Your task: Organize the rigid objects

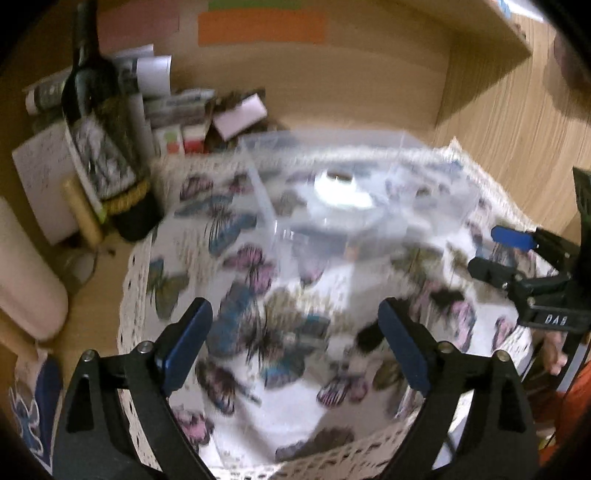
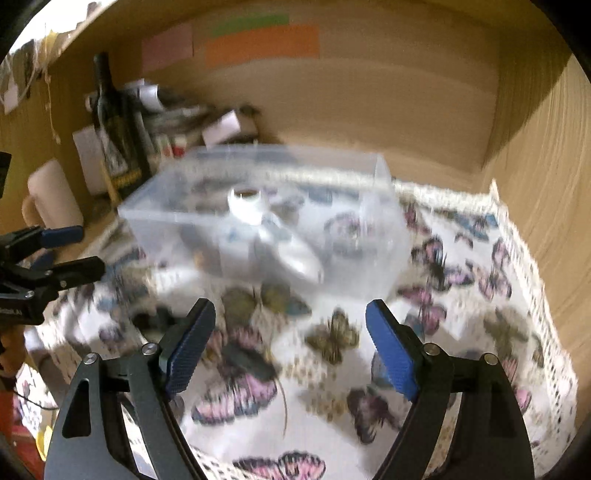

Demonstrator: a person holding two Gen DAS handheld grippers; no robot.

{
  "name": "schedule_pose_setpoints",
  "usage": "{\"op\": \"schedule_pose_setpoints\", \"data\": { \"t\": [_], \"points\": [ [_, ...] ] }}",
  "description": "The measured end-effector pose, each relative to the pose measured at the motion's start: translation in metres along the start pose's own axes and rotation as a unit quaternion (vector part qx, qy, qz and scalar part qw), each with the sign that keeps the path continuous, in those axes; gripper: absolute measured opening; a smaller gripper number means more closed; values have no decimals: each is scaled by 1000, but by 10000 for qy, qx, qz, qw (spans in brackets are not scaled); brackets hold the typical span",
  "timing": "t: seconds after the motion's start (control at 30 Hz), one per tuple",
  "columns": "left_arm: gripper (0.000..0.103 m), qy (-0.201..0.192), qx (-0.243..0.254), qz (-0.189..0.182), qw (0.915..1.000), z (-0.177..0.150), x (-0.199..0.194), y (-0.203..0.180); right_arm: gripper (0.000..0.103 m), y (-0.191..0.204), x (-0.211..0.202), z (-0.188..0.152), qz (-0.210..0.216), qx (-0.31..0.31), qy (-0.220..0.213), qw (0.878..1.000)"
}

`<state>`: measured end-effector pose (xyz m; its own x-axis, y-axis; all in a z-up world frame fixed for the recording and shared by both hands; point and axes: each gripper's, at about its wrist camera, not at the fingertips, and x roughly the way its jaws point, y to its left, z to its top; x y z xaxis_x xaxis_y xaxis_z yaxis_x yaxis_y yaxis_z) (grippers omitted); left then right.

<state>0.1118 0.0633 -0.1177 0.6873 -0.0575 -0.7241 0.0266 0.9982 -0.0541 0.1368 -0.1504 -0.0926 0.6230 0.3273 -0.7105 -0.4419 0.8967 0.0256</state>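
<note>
Presently both the left claw [image 1: 295,343] and right claw [image 2: 291,343] hover wide and empty before the clear rectangular plastic box [image 2: 384,236] holding white items, so the next move apparently calls for locating a remaining object on the butterfly-print cloth [image 2: 472,332].

Warm light is falling on a wooden back wall [image 2: 369,103] carrying orange [image 2: 262,44], green [image 2: 251,20] and pink [image 2: 168,50] paper strips. A wooden side panel [image 2: 546,229] is flanking the cloth-covered surface [image 2: 480,295].

Home setting, prob. a desk nook/shelf alcove in a living rm. Evidence: wood-laminate walls [image 2: 388,92]; butterfly-print tablecloth [image 2: 332,369] w/ lace edge; dark wine bottle [image 1: 99,122]; stacked papers & small boxes [image 1: 177,110] at back; coloured paper strips [image 2: 258,44] stuck on back wall.
</note>
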Motion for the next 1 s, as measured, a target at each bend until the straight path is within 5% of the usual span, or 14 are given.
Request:
{"op": "schedule_pose_setpoints", "data": {
  "t": [0.17, 0.3, 0.5, 0.6, 0.67, 0.8, 1.0],
  "points": [
    [87, 157, 226, -114, 9996, -12, 8, -11, 70, 1, 12, -17, 163, -92, 397, 9990],
    [67, 287, 552, -436, 9971, -9, 16, -30, 60, 9, 21, -18, 355, -233, 571, 9975],
    [66, 392, 1067, -502, 9923, -2, 32, -58, 42, 20, 36, -21, 407, -488, 764, 9951],
    [65, 603, 1110, -529, 9906, 2, 48, -64, 24, 19, 32, -22, 391, -431, 709, 9958],
    [54, 756, 1071, -581, 9897, 3, 59, -65, 18, 15, 32, -23, 410, -331, 693, 9962],
    [23, 696, 1032, -635, 9902, 4, 61, -68, 18, 8, 27, -26, 402, -138, 626, 9971],
    [23, 357, 961, -635, 9927, 4, 43, -65, 18, -3, 15, -28, 355, 39, 463, 9983]
  ]
}}
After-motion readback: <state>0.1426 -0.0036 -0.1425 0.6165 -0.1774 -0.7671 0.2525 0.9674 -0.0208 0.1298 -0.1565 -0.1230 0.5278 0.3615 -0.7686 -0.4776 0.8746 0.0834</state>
